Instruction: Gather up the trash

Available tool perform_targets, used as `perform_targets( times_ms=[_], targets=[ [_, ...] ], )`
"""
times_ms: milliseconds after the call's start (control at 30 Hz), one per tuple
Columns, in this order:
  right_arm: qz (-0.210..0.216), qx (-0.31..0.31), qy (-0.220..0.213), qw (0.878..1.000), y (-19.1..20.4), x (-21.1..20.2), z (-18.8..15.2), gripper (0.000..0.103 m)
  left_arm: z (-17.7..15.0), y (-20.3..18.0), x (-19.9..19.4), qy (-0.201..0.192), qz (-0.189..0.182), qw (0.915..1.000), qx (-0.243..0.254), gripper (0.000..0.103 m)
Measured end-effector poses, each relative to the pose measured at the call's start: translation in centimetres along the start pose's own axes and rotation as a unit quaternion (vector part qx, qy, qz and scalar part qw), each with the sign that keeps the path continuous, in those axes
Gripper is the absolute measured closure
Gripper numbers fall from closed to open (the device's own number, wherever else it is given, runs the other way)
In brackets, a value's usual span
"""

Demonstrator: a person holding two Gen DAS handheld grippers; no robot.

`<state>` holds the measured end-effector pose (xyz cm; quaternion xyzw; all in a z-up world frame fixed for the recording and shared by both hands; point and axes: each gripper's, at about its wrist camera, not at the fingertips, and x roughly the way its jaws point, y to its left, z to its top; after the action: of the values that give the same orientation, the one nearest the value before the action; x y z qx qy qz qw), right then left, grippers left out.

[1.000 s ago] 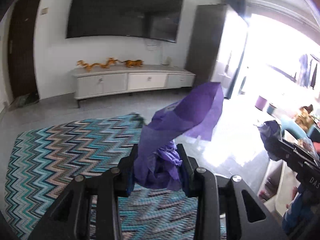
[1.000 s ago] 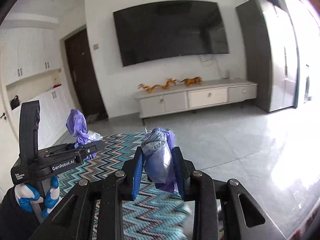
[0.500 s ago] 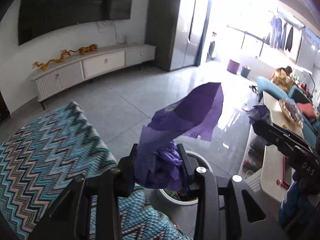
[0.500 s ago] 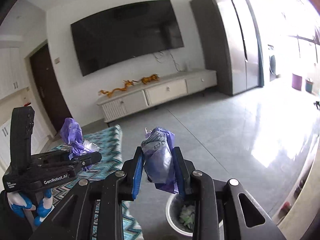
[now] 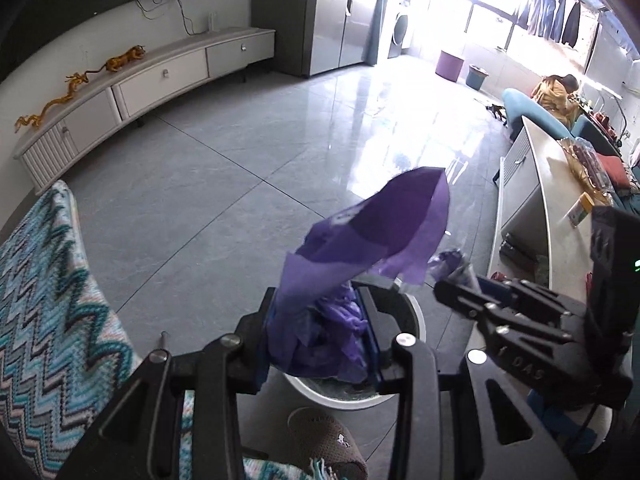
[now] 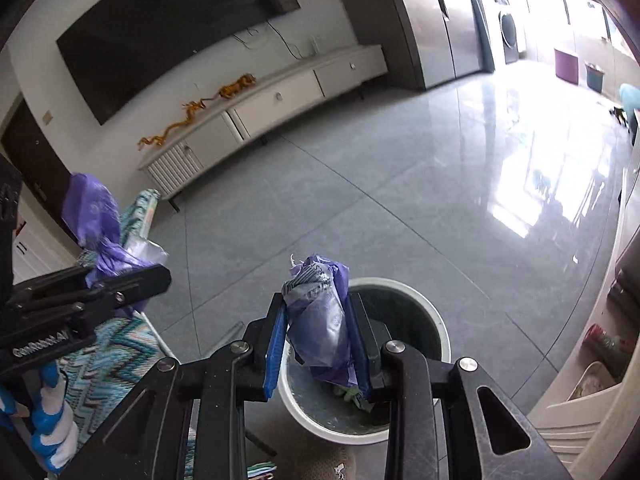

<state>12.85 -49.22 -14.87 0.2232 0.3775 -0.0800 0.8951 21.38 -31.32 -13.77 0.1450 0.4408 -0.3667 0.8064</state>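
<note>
Gripping a crumpled purple wrapper point(image 5: 332, 320), my left claw point(image 5: 318, 340) hangs over the white-rimmed bin point(image 6: 408, 300); right claw point(image 6: 318, 344) pinches a purple-and-clear bag wad point(image 6: 320, 316) above it too. Zigzag rug point(image 5: 48, 312) left, grey tile floor point(image 6: 400, 184) beyond.

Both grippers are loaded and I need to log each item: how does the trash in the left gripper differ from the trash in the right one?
The purple bag in the left gripper is solid purple and fans out well past the fingers; the crumpled wrapper in the right gripper is paler, printed, partly see-through, and packed tight between the fingers. Both are clamped and held above the white bin.
</note>
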Motion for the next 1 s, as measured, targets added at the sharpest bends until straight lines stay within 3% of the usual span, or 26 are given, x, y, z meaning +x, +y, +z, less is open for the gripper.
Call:
perform_targets(
  times_ms=[200, 267, 333, 500, 600, 767, 1000],
  targets=[
    [-0.006, 0.028, 0.029, 0.999, -2.6, 2.6, -0.6, 0.073, 1.1, -0.1, 2.3, 0.014, -0.023, 0.9996, -0.008, 0.058],
    [-0.011, 0.033, 0.035, 0.999, -2.9, 2.9, -0.8, 0.066, 1.4, -0.4, 2.6, 0.014, -0.03, 0.9994, -0.013, 0.05],
    [-0.018, 0.036, 0.04, 0.998, -3.2, 3.3, -0.7, 0.054, 1.7, -0.4, 2.7, 0.011, -0.038, 0.9991, -0.017, 0.046],
    [-0.03, 0.045, 0.042, 0.998, -3.6, 3.5, -0.6, 0.051, 2.0, -0.4, 2.2, 0.004, -0.042, 0.9988, -0.024, 0.043],
    [-0.031, 0.042, 0.036, 0.998, -3.2, 2.7, -0.5, 0.05, 2.3, 0.0, 0.7, -0.016, -0.021, 0.9993, -0.028, 0.043],
    [-0.026, 0.024, 0.013, 0.999, -0.9, 0.6, 0.0, 0.047, 2.4, 0.5, -3.9, -0.069, 0.048, 0.9962, -0.023, 0.042],
    [0.003, -0.024, -0.04, 0.999, 5.4, -4.1, 1.6, 0.043, 0.7, 3.6, -13.6, -0.152, 0.135, 0.9778, -0.05, 0.035]
  ],
)
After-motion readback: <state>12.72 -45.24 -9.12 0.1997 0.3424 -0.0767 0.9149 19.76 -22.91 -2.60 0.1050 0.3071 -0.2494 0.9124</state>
